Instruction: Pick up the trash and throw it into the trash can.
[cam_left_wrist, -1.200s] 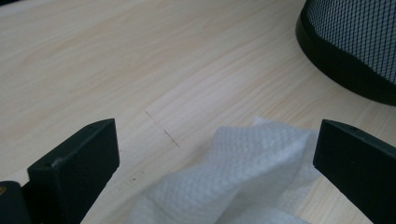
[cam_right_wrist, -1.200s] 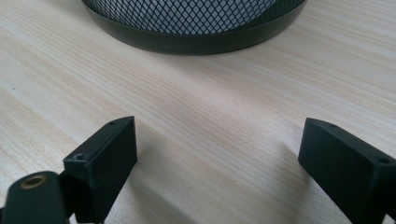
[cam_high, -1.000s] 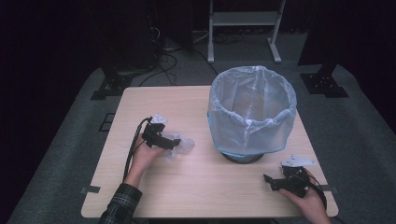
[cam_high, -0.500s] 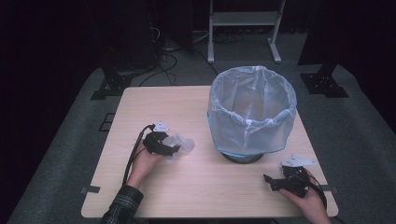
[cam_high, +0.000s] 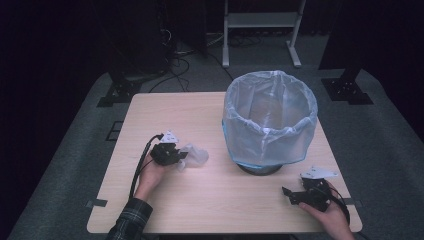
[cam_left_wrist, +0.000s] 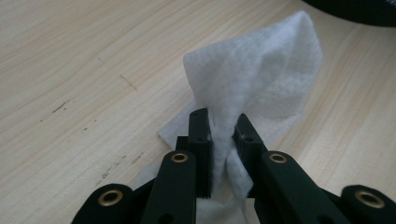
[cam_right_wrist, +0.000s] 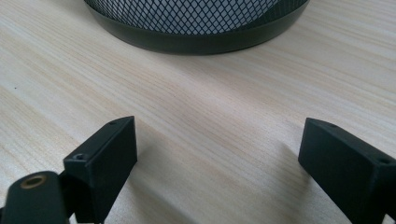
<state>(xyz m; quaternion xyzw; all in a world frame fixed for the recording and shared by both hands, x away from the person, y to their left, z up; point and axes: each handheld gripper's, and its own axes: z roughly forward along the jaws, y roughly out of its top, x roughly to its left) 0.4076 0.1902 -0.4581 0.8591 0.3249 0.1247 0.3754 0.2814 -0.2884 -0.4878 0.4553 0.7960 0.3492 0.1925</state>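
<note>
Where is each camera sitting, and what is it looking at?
High view: above the person's side, looking down on the table, both hands and grippers.
Left gripper view: along the left gripper, pinching a tissue.
Right gripper view: along the open right gripper, facing the bin.
Shared: the high view also shows tissue and bin.

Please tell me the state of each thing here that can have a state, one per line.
Left gripper: shut on the tissue.
Tissue: crumpled, pinched, partly lifted off the table.
Right gripper: open, holding nothing.
Bin: upright, lined with a bag, looks empty.
</note>
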